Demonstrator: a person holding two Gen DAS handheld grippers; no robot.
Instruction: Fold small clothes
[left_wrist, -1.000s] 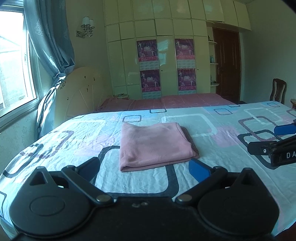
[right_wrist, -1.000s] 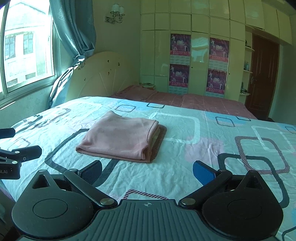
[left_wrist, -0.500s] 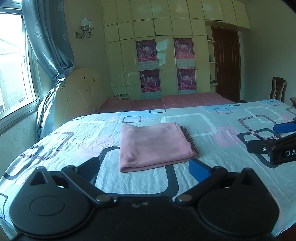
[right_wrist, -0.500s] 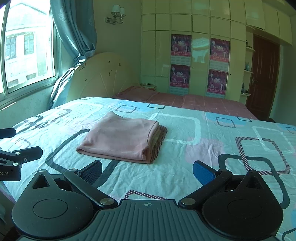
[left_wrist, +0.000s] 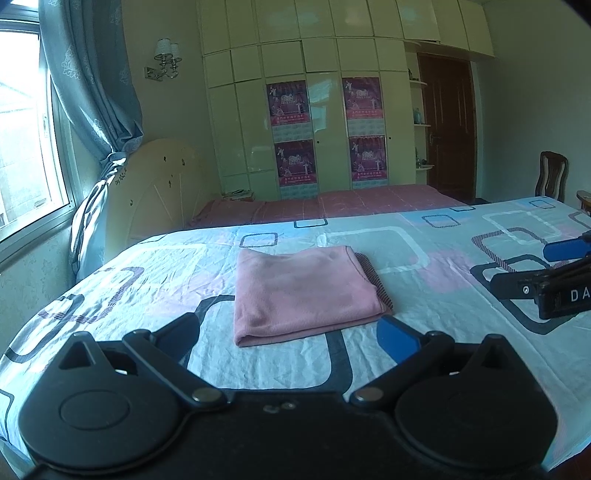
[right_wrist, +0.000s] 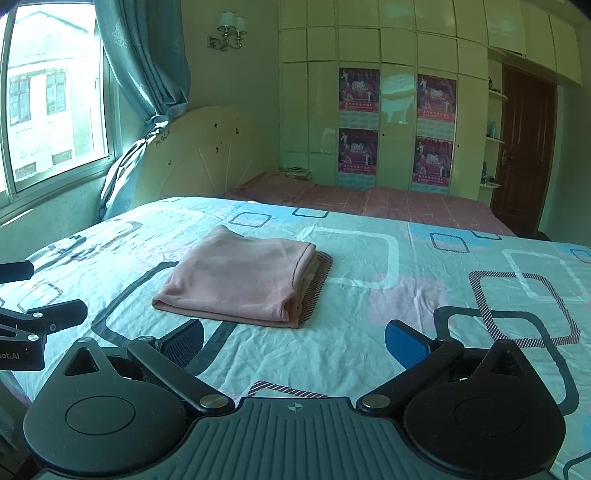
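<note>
Left wrist view, nearest: left gripper (left_wrist: 291, 334), jaws spread wide, nothing between them; it hovers at the near edge of the bed, short of the cloth.
Right wrist view, nearest: right gripper (right_wrist: 293, 339), jaws likewise spread wide and empty, also short of the cloth. Each gripper shows at the side of the other's view, well apart from the garment.
Surface: wrinkled pale bedsheet printed with rounded squares in blue, pink and dark stripes (left_wrist: 424, 295); soft underlay, so a pinch will likely sink a little.
Task item: folded pink soft-knit garment (left_wrist: 303, 291), lying flat in the middle of the sheet, just beyond both grippers. Seen from the right (right_wrist: 240, 280) it is a stacked rectangle, several layers thick.
Fold state: rounded fold runs along the near edge; layer ends stacked on the right side. Looks already folded down small; judged near done.
Handling: light, limp, slightly fuzzy, not slippery, not fragile. Layers probably slide on each other if dragged.
Grip point: judged best at the near right corner, where all layers meet, pinching the whole stack; near left corner for the other claw.
Risk: catching only the top layer would peel the fold open.
Far: pink-covered strip of bed (right_wrist: 369, 199), cream arched headboard (right_wrist: 207, 147) at far left, pale cupboard wall with purple posters (left_wrist: 291, 103).
</note>
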